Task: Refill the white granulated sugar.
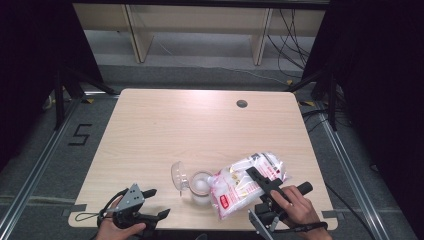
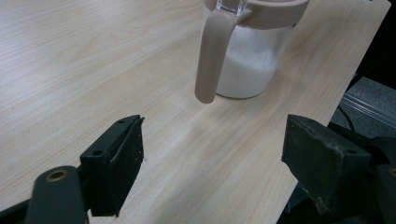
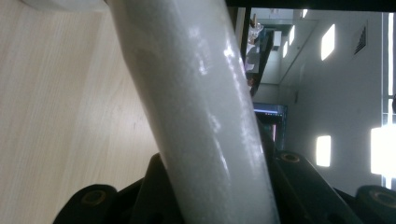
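My right fingers point(image 3: 154, 196) are clamped on the bag point(image 1: 247, 182), which runs up between them as a pale, glossy fold in the right gripper view. From above, my right gripper point(image 1: 260, 181) lies across the bag, with my right hand point(image 1: 295, 207) behind it at the near edge of the counter point(image 1: 200, 125). The bag is tilted, its lower end over the mouth of the jar point(image 1: 200, 187) and touching its rim; its upper end rises away to the right of the jar.

My left fingers point(image 2: 116, 163) stand wide apart and hold nothing. They hover over bare counter, pointed at the jar, near it but not touching. My left gripper point(image 1: 145, 212) is to the left of the jar, close to the near edge, in my left hand point(image 1: 117, 230).

The jar stands upright, partly full of white grains. Its lid point(image 1: 178, 174) is flipped open to the left, and its handle point(image 2: 210, 56) hangs down the side facing my left fingers.
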`<state>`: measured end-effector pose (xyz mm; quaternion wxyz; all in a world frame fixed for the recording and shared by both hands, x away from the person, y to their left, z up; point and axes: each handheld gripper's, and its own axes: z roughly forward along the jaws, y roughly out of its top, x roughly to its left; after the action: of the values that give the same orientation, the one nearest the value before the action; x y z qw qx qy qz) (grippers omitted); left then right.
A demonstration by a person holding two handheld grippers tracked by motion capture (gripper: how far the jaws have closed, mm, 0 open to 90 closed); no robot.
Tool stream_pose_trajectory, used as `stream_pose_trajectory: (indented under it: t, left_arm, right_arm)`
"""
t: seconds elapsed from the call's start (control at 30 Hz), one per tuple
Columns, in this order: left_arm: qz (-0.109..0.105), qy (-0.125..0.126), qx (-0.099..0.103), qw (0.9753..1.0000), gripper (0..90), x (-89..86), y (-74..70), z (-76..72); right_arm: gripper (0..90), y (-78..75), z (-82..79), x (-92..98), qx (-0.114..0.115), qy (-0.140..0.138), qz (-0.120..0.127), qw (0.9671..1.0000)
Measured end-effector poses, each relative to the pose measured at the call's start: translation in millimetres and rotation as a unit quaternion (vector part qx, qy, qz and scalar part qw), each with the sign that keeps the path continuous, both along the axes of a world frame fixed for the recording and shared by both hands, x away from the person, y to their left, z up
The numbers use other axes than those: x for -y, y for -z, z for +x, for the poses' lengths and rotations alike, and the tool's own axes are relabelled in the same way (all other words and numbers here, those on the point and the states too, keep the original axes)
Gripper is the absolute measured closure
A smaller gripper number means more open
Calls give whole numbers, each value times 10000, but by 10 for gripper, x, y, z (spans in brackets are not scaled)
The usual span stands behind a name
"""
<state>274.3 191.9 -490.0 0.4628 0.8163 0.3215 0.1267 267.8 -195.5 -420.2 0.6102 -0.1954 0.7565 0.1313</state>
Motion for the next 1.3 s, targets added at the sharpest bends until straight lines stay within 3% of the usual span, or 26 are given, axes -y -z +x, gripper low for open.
stream_pose_trajectory:
  t: [0.17, 0.2, 0.23, 0.33, 0.37, 0.4, 0.5, 0.53, 0.6, 0.63, 0.67, 0.73, 0.77, 0.83, 0.9, 0.93, 0.97, 1.0, 1.03, 1.07, 1.13, 1.17, 1.2, 1.23, 1.27, 1.3]
  left_arm:
    - [-197, -27, -5, 9998, 203, 20, 13, -1]
    - [-140, -7, 14, 9999, 203, 13, 12, 3]
    - [15, 15, -4, 10000, 203, -5, 0, 6]
    - [-134, -20, -12, 9999, 203, 13, 10, 0]
    - [-167, -7, 25, 9999, 203, 15, 11, 1]
    - [-105, 60, 37, 9999, 203, 5, 2, 9]
    - [-114, 50, 38, 9999, 203, 6, 1, 8]
    - [-96, 46, 44, 9999, 203, 5, -1, 6]
    - [-96, 49, 41, 9999, 203, 5, -2, 6]
    - [-57, 69, 49, 9999, 203, -3, -6, 8]
    - [-65, 69, 48, 9999, 203, -3, -6, 8]
    - [-71, 66, 49, 9999, 203, -3, -7, 8]
    - [-42, 67, 53, 10000, 203, -5, -6, 9]
    - [-95, 45, 32, 9999, 203, 8, 0, 6]
    - [65, 61, 55, 9999, 203, -7, -4, 10]
    - [54, 58, 64, 9999, 203, -3, -5, 10]
    - [-22, 57, 47, 10000, 203, 5, 0, 9]
    - [-22, 57, 47, 10000, 203, 5, 0, 9]
    - [3, 54, 47, 10000, 203, 3, 0, 9]
    - [-38, 69, 50, 10000, 203, 7, 6, 12]
    - [-213, -39, -59, 9997, 203, 33, 19, -6]
    - [-133, -2, -48, 9999, 203, 23, 16, -2]
    - [-68, -3, -44, 10000, 203, 18, 13, -1]
    - [-75, -1, -47, 10000, 203, 19, 13, -1]
    - [-75, -1, -47, 10000, 203, 19, 13, -1]
    - [-183, -9, -42, 9998, 203, 33, 15, -5]
  right_arm:
    - [740, -9, 24, 6, -99, -134, 156, 9997]
    - [740, 15, 23, 19, -260, -59, 331, 9991]
    - [741, -13, 44, 16, -165, -220, 240, 9993]
    - [746, 56, 59, 55, -417, -33, 616, 9972]
    - [747, 37, 89, 58, -325, -158, 513, 9980]
    - [748, 94, 78, 90, -603, 87, 859, 9944]
    - [750, 80, 157, 141, -686, -104, 991, 9927]
    - [751, 111, 161, 168, -864, 19, 1292, 9879]
    - [753, 120, 176, 187, -907, 50, 1397, 9860]
    - [756, 146, 225, 222, -1216, 134, 1725, 9774]
    - [759, 165, 242, 232, -1344, 149, 1902, 9724]
    - [764, 159, 293, 250, -1434, 104, 1974, 9697]
    - [766, 173, 302, 260, -1530, 172, 2236, 9624]
    - [770, 153, 368, 278, -1623, 95, 2389, 9573]
    - [774, 188, 443, 299, -1994, 194, 3017, 9321]
    - [776, 190, 482, 309, -2055, 158, 3145, 9266]
    - [779, 209, 527, 325, -2266, 170, 3473, 9098]
    - [779, 209, 527, 325, -2266, 170, 3473, 9098]
    - [780, 226, 560, 333, -2342, 147, 3664, 9004]
    - [783, 276, 649, 355, -2646, 165, 4049, 8751]
    - [785, 315, 726, 353, -2724, 140, 4151, 8679]
    - [787, 351, 774, 344, -2850, 208, 4286, 8572]
    - [788, 371, 810, 347, -2916, 218, 4327, 8528]
    - [789, 407, 849, 340, -3028, 229, 4413, 8444]
    - [789, 407, 849, 340, -3028, 229, 4413, 8444]
    - [791, 479, 945, 334, -3111, 248, 4570, 8329]
